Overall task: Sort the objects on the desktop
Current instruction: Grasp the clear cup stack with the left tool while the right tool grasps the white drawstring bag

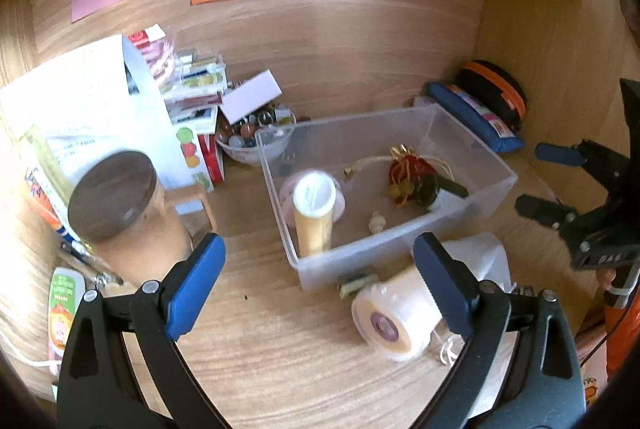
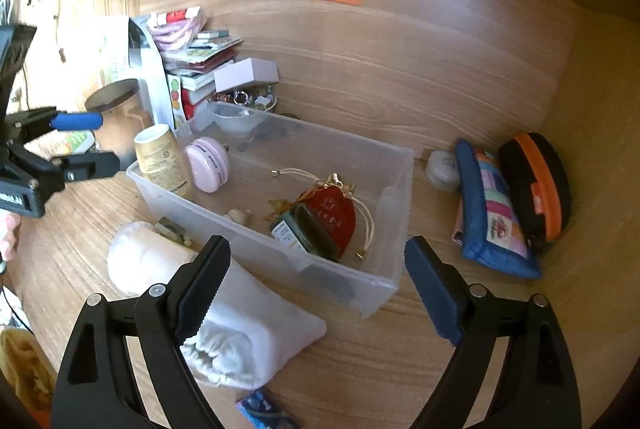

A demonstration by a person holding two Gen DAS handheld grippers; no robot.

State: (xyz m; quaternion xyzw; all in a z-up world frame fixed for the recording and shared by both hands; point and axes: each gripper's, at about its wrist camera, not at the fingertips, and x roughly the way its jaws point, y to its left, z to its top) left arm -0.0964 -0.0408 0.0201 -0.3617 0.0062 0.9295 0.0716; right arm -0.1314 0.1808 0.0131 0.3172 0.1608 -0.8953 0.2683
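Note:
A clear plastic bin (image 1: 472, 153) (image 2: 394, 165) stands mid-desk. In it are a yellow tube (image 1: 314, 213) (image 2: 160, 157), a pink round case (image 2: 208, 165), a red pouch (image 1: 412, 173) (image 2: 334, 217) and a dark green bottle (image 2: 308, 233). A cream roll (image 1: 394, 317) (image 2: 140, 257) and a white drawstring bag (image 2: 256, 329) lie in front of the bin. My left gripper (image 1: 320, 265) is open and empty, above the desk before the bin. My right gripper (image 2: 318, 265) is open and empty, over the bin's near corner and the bag.
A jar with a dark lid (image 1: 116, 197), a stack of boxes and booklets (image 1: 192, 97) and a bowl of small items (image 1: 256, 137) crowd the back left. A blue pouch (image 2: 492, 213) and a black-orange case (image 2: 536, 185) lie at the right wall. Wooden walls enclose the desk.

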